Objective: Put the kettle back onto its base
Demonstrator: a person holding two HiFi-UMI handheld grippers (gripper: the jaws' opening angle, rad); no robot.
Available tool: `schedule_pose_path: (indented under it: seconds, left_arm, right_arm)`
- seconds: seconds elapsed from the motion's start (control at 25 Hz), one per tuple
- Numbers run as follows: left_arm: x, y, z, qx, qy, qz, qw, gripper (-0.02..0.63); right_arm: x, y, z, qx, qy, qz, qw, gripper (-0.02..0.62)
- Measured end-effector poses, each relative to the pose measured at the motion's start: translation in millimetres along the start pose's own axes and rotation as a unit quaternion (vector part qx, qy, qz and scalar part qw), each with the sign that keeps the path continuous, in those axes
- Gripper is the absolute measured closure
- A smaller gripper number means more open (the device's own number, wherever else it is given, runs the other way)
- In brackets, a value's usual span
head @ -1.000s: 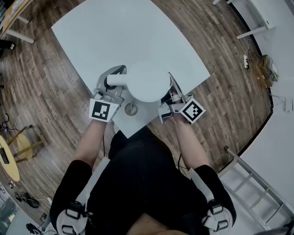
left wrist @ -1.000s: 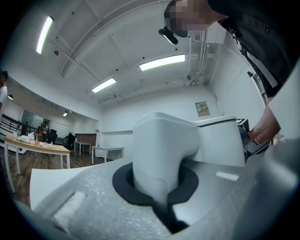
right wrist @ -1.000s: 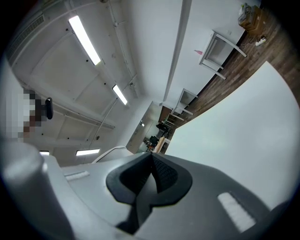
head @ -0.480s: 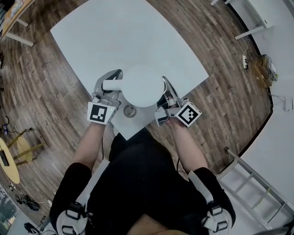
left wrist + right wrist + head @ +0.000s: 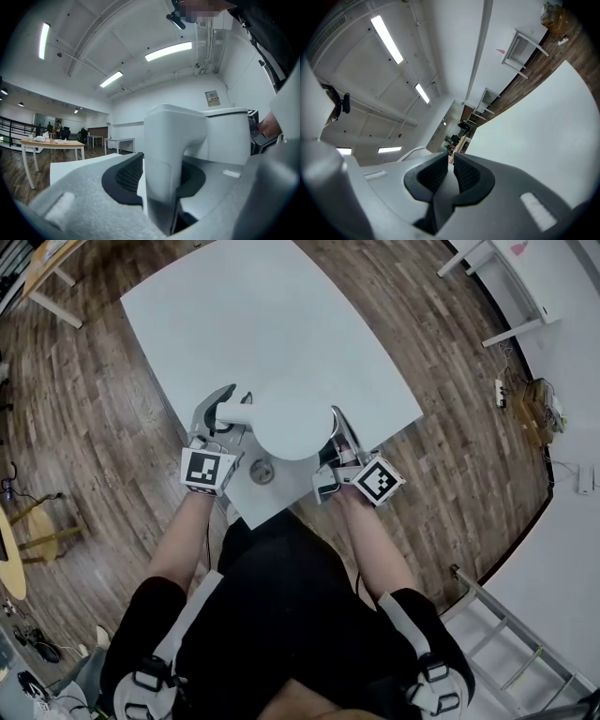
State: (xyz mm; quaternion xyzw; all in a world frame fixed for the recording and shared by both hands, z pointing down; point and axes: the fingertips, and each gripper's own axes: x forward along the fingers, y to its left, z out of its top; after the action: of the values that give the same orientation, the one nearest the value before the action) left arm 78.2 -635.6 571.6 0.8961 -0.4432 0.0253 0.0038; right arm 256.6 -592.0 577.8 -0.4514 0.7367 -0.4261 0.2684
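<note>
The white kettle (image 5: 291,418) is seen from above near the front corner of the white table (image 5: 262,315), its handle (image 5: 232,412) pointing left. A small round disc with a grey ring, apparently the base (image 5: 262,472), lies on the table just in front of it and apart from it. My left gripper (image 5: 232,407) straddles the handle (image 5: 173,159). Its jaws are opening, and a gap shows at the left pad (image 5: 124,180). My right gripper (image 5: 337,425) lies along the kettle's right side. Its jaws (image 5: 451,176) are opening to a narrow slit with nothing between them.
The table's front corner (image 5: 246,519) points at the person's body. Wood floor surrounds the table. A ladder (image 5: 506,615) lies at the lower right, white furniture (image 5: 516,296) stands at the upper right, and a wooden table (image 5: 51,143) stands far off.
The left jaws have parted from the kettle's handle, which they held before. Kettle and both hands have shifted slightly toward the person. The right gripper stays beside the kettle.
</note>
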Motion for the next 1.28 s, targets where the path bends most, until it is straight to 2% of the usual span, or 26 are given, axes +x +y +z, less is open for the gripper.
schedule_pose_path:
  seconds: [0.2,0.48,0.6,0.68,0.76,0.92,1.04,1.28]
  left_arm:
    - [-20,7,-5,0.017,0.023,0.014,0.9995,0.463]
    - [-71,2,8,-0.035,0.018,0.026,0.9989,0.462]
    - [-94,-3,22,-0.041,0.005,0.022,0.9989,0.464]
    - [-111,-6,31,-0.043,-0.004,0.021,0.9988,0.559]
    - [-128,-12,41,-0.046,-0.015,0.020,0.9986,0.603]
    - [-158,-23,59,-0.047,-0.033,0.015,0.9983,0.603]
    - [-183,-28,69,-0.052,-0.045,0.014,0.9975,0.603]
    - [-226,-39,75,-0.048,-0.056,0.012,0.9972,0.603]
  right_arm:
    - [-11,-8,2,0.022,-0.022,-0.013,0.999,0.538]
    - [-52,9,6,0.019,-0.062,-0.019,0.998,0.535]
    - [-64,33,-4,-0.003,-0.063,-0.006,0.998,0.535]
    - [-72,49,-15,-0.014,-0.059,0.003,0.998,0.535]
    - [-81,67,-25,-0.031,-0.051,0.015,0.998,0.537]
    - [-94,102,-45,-0.072,-0.036,0.036,0.996,0.556]
    - [-104,121,-61,-0.107,-0.023,0.034,0.993,0.578]
    - [-133,146,-90,-0.209,-0.010,0.019,0.978,0.594]
